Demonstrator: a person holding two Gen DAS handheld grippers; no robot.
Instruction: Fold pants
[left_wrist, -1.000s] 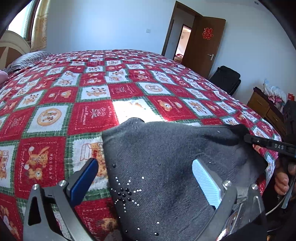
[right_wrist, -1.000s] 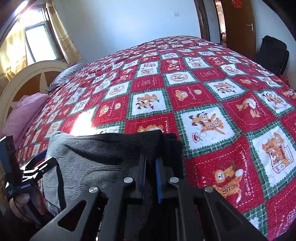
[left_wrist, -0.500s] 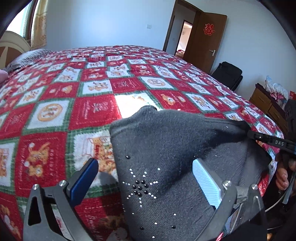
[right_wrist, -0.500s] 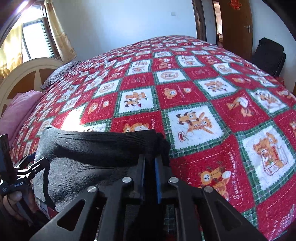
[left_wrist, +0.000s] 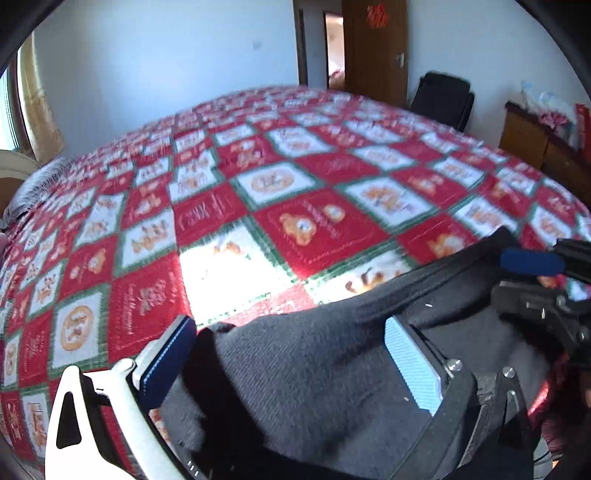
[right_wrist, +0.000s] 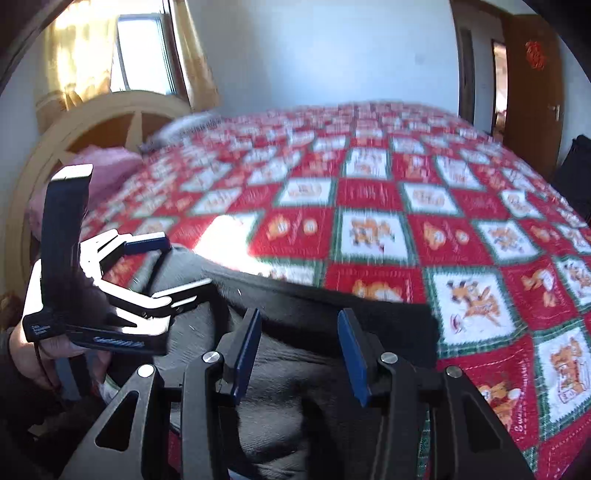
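The dark grey pants (left_wrist: 332, 373) lie bunched at the near edge of the bed, below both grippers. My left gripper (left_wrist: 291, 362) is open, its blue pads wide apart with the cloth lying between and under them. In the right wrist view the pants (right_wrist: 295, 314) look almost black. My right gripper (right_wrist: 301, 354) is open just above them, holding nothing. The left gripper (right_wrist: 147, 266) also shows at the left of that view, and the right gripper (left_wrist: 532, 269) shows at the right edge of the left wrist view.
The bed (left_wrist: 295, 206) has a red, white and green checked quilt. A wooden headboard (right_wrist: 110, 118) and pink pillow (right_wrist: 103, 173) are at far left. A door (left_wrist: 373, 48), a black chair (left_wrist: 443, 96) and a wooden dresser (left_wrist: 535, 140) stand beyond the bed.
My right gripper has opened and let go of the pants' edge. Both grippers have swung, so the views have turned, and the pants have dropped lower at the bed's edge.
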